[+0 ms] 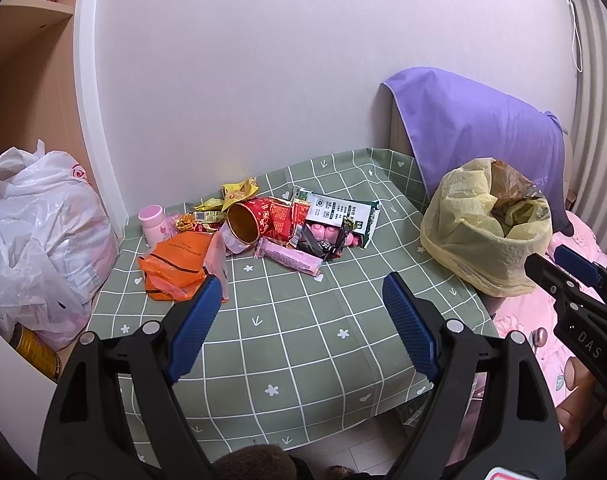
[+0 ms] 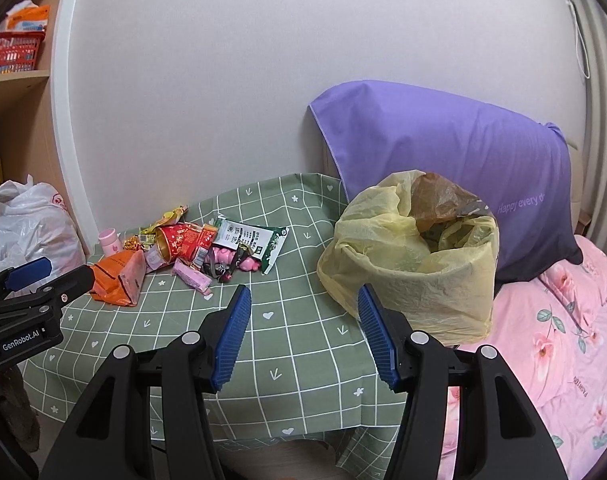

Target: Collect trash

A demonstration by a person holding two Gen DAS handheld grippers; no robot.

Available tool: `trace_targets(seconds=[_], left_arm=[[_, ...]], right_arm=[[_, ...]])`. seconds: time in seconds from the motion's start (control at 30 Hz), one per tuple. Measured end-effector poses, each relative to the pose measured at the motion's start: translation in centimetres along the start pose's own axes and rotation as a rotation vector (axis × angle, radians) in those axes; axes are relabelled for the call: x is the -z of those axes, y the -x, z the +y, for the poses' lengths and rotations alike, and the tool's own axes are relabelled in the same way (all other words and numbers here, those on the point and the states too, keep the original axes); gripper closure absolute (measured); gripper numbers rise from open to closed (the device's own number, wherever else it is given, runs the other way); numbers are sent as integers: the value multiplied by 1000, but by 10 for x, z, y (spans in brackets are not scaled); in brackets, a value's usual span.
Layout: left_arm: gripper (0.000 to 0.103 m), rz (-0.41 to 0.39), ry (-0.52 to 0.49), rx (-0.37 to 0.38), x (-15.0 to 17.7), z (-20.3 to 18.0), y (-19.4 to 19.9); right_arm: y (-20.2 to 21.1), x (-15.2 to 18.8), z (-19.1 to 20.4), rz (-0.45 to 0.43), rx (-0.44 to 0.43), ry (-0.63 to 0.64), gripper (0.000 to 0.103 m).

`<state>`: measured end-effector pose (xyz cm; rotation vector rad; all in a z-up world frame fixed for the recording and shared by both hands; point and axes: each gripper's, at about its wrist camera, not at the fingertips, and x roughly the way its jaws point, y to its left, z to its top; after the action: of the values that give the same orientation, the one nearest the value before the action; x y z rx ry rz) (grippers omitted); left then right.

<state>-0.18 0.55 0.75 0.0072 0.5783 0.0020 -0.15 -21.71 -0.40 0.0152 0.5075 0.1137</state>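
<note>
Left wrist view shows the counter [image 1: 287, 320] carrying the yellow bag [image 1: 483, 232] on its right edge and the wrapper pile [image 1: 279, 224] near the wall. Both the left hand-held gripper [image 1: 299, 320] and the right hand-held gripper [image 2: 303, 336] are spread and empty. Best to pinch a loose outer wrapper first. Bag contents are hard to make out.

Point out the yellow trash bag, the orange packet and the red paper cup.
yellow trash bag [image 2: 415, 280], right wrist view, front wall.
orange packet [image 1: 175, 268], left wrist view, top face.
red paper cup [image 1: 245, 222], left wrist view, gold inside.
</note>
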Motion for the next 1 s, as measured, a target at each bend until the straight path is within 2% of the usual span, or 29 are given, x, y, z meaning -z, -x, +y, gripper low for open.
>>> trace_targets(seconds=[1.0], left_arm=[[25,0,22,-14,-2,5,1]], right_arm=[[-4,0,0,13,-7,7,50]])
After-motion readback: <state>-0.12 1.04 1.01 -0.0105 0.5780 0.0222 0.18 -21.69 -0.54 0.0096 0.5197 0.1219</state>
